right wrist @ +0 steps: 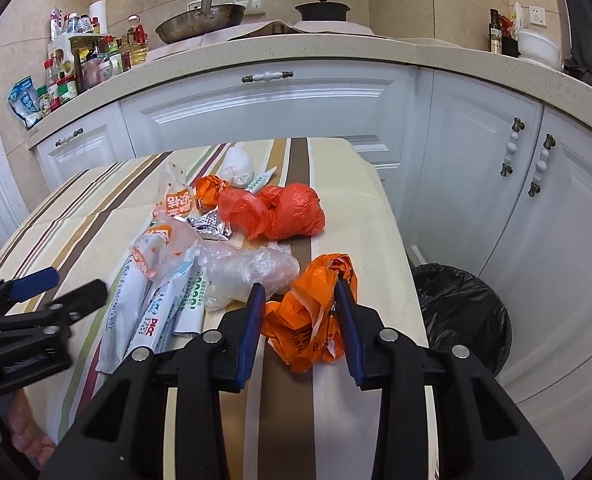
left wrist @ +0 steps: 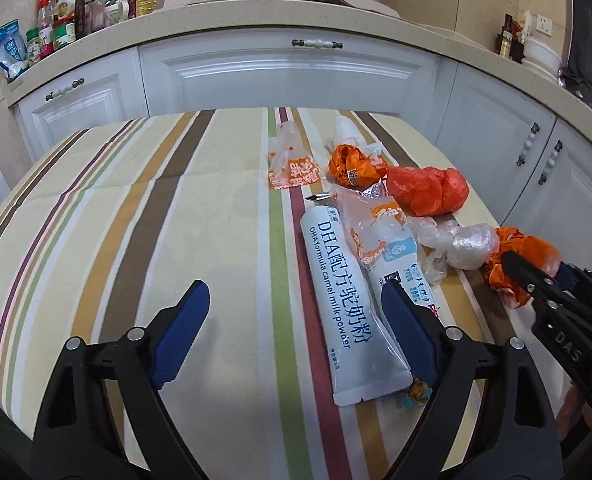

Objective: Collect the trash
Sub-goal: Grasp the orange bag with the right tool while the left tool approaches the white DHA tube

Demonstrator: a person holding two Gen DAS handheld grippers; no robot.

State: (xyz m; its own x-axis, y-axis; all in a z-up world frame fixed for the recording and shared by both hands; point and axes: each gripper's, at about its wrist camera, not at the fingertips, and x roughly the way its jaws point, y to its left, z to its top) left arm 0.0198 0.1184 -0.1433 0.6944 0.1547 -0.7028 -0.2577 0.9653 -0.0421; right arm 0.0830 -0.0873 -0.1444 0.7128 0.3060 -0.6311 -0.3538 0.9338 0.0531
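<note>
Left wrist view: the left gripper (left wrist: 293, 322) gapes wide over the sachet (left wrist: 344, 304), lower centre, gripping nothing.

Right wrist view: the right gripper (right wrist: 300, 307) pinches the orange bag (right wrist: 310, 312), centre; next, probably carry it to the bin (right wrist: 462, 312) at right.

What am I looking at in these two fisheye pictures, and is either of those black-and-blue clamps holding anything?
A person holds a two-finger gripper in each hand; each picture comes from a camera on one gripper. The left gripper stands open over a white milk powder sachet, not gripping. The right gripper has a crumpled orange bag between its fingers; whether they pinch it I cannot tell. More wrappers and a red bag litter the striped tablecloth. A black-lined bin stands beside the table.
</note>
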